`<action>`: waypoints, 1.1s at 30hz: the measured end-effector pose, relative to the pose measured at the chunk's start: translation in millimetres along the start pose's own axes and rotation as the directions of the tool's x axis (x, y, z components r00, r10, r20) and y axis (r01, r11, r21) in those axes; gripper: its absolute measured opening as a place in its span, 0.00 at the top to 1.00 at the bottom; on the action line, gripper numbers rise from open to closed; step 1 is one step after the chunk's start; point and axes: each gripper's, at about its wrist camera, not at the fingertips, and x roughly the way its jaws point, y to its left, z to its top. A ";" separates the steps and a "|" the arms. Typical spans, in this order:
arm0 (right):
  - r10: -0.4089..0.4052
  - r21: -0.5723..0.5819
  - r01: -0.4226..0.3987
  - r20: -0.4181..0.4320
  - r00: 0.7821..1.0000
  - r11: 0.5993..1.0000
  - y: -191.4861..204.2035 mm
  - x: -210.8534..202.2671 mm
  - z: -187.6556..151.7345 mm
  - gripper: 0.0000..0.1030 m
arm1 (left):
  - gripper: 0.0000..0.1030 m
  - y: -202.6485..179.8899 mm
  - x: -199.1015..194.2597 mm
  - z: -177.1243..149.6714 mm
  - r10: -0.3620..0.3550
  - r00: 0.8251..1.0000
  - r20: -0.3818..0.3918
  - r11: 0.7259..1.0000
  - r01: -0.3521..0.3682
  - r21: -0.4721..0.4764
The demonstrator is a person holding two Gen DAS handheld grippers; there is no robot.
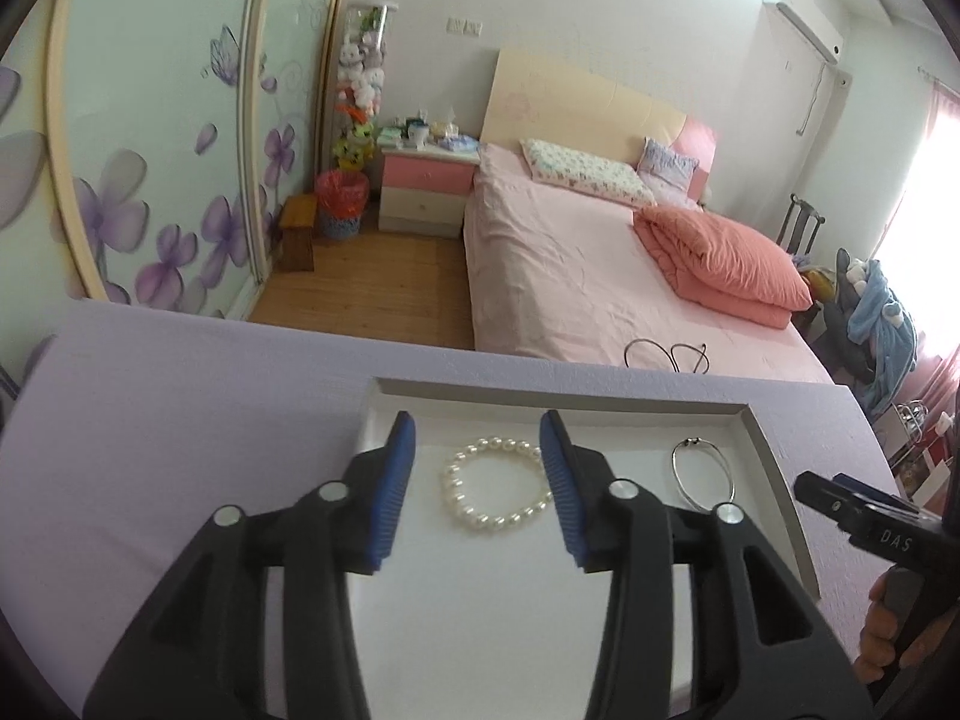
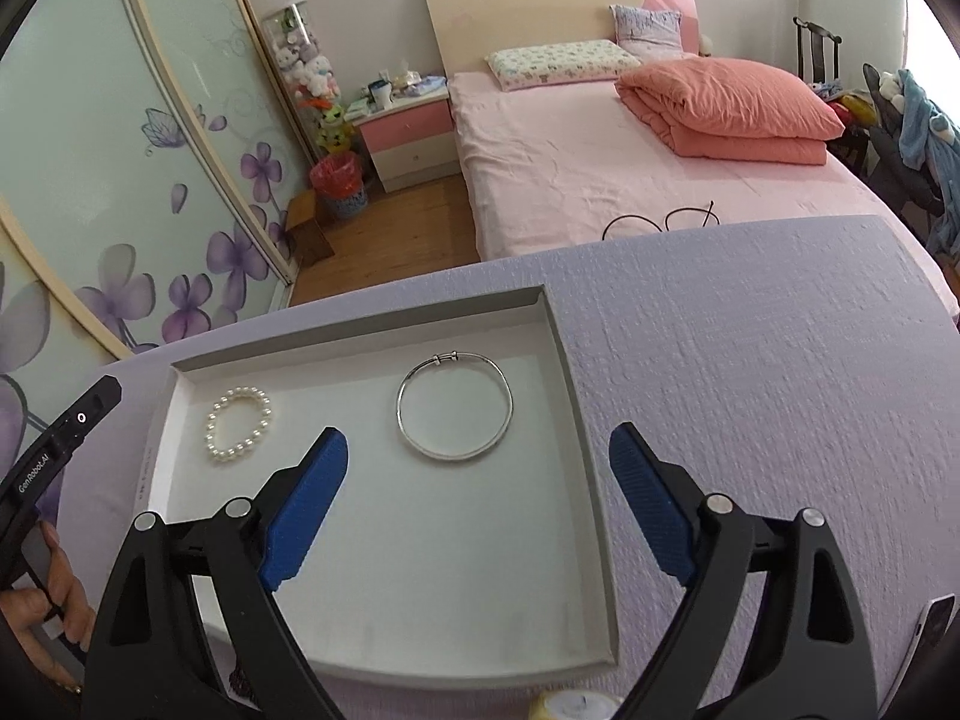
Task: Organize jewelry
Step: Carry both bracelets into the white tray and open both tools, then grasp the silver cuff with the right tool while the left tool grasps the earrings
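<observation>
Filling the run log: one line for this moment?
pearl bracelet in tray | silver bangle beside it | left gripper open | right gripper open, empty

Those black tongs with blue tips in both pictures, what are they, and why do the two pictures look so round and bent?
No robot here: a person holds a hand-held tool in each hand. Each tool carries a wide-angle camera looking along its own two fingers, which bends the picture. One picture is from the left tongs, the other from the right tongs. Both stand open and hold nothing. On the lilac textured tabletop sits a shallow white cardboard tray. In it lie a white pearl bead bracelet, between the left tongs' tips but not pinched, and beside it a thin silver metal bangle. Behind is a bedroom with a pink bed.
</observation>
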 end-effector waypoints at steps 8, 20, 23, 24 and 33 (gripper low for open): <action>0.060 -0.043 -0.057 0.076 0.995 0.997 -0.3 -57.7 -45.1 0.12 | 0.40 8.5 -88.8 -42.1 0.016 0.995 0.098 0.997 -0.023 0.078; 0.071 -0.155 -0.053 0.107 0.992 0.986 15.0 -107.8 -173.3 0.12 | 0.29 7.9 -175.6 -148.6 -0.029 0.990 0.138 0.997 0.018 0.080; 0.072 -0.163 -0.058 0.087 0.994 0.985 20.9 -110.6 -206.1 0.12 | 0.28 7.2 -181.2 -170.1 -0.031 0.993 0.116 0.997 0.023 0.070; 0.071 -0.166 -0.057 0.079 0.994 0.985 23.3 -111.1 -216.1 0.12 | 0.28 7.8 -183.2 -176.0 -0.034 0.993 0.110 0.997 0.027 0.067; 0.014 -0.176 -0.007 0.036 0.999 0.984 42.7 -104.1 -260.0 0.12 | 0.28 6.9 -194.4 -211.2 -0.044 0.996 0.080 0.996 0.037 0.078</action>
